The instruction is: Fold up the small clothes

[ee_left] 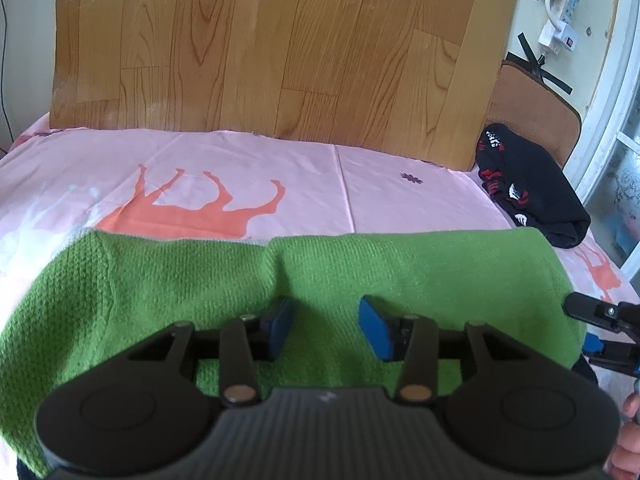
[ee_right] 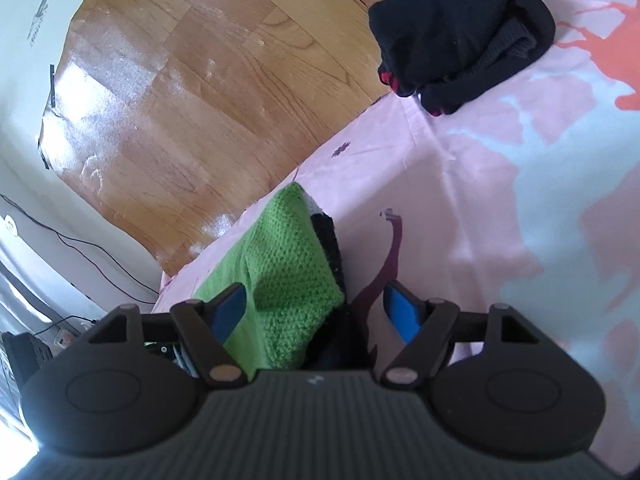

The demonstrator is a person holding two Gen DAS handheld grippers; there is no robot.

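While both the left gripper (ee_left: 324, 326) and right gripper (ee_right: 316, 312) stand apart, unclamped, the soft, limp green knit garment (ee_left: 240, 280) filling the lower frame on the pink sheet (ee_left: 240, 160) looks best pinched at its corners.

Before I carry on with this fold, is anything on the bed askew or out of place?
Mostly tidy. The green knit garment lies folded flat on the pink sheet, but in the right wrist view a dark layer pokes out along one edge, so the layers are not quite flush. The folded black garment looks fine.
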